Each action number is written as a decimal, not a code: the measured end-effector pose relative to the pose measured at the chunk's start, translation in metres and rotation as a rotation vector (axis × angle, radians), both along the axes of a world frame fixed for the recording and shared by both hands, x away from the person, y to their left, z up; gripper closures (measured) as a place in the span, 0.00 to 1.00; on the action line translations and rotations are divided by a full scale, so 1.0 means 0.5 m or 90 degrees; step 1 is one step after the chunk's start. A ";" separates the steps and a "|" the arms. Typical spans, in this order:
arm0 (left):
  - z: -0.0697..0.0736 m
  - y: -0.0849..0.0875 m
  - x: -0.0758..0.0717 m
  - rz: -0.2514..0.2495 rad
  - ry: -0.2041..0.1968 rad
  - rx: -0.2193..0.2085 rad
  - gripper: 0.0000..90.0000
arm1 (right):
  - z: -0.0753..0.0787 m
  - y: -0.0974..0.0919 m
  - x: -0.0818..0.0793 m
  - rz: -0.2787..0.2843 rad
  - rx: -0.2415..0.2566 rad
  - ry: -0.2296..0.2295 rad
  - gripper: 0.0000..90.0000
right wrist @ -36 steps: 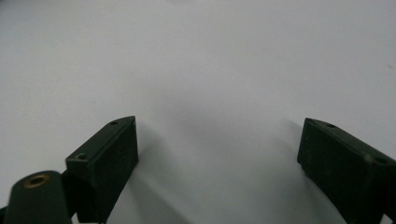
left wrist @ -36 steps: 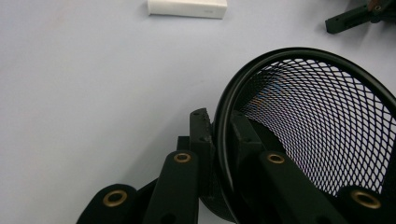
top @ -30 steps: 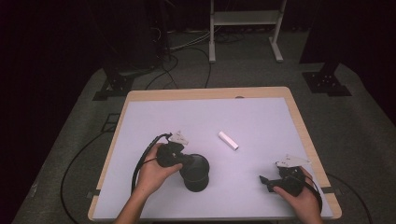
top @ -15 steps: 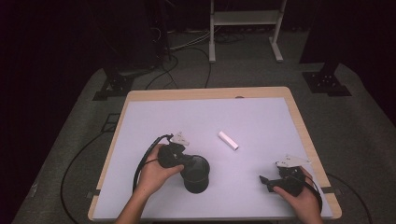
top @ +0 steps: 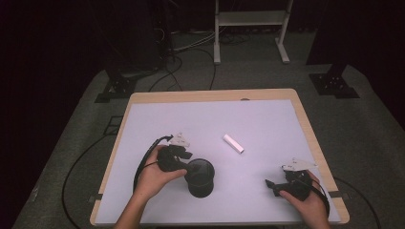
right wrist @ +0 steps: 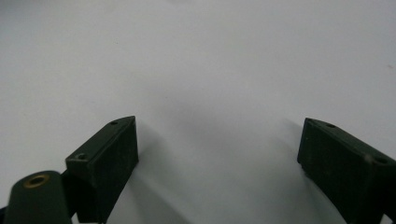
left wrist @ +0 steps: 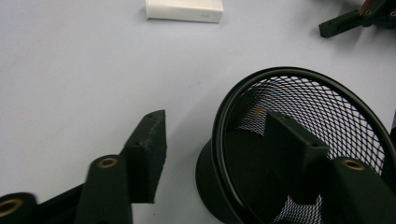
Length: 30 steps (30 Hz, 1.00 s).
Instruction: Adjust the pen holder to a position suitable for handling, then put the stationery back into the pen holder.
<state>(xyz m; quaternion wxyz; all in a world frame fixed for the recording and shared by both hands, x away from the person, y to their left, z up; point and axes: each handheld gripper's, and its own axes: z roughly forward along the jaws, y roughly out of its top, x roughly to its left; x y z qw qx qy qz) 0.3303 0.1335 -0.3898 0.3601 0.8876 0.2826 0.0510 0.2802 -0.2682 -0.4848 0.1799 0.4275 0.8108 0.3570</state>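
The black mesh cup [top: 200, 177] stands on the near left part of the table [top: 267, 119], with its open mouth up. So its long line goes up and down. It is made of thin wire net, so I think it is light and stiff, and it could tip or slide if pushed. The round rim is a good place to grab.

The left gripper [left wrist: 224, 158] has one jaw inside the cup and one outside. Its jaws have just been opening and do not press the wall.

The right gripper [right wrist: 217, 154] rests near the right edge, jaws wide with nothing in them.

A small white block [top: 233, 143] lies farther back.
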 end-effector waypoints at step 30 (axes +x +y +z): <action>0.030 0.094 -0.034 0.033 -0.030 -0.036 0.22 | 0.000 0.000 0.000 0.000 0.000 0.001 0.13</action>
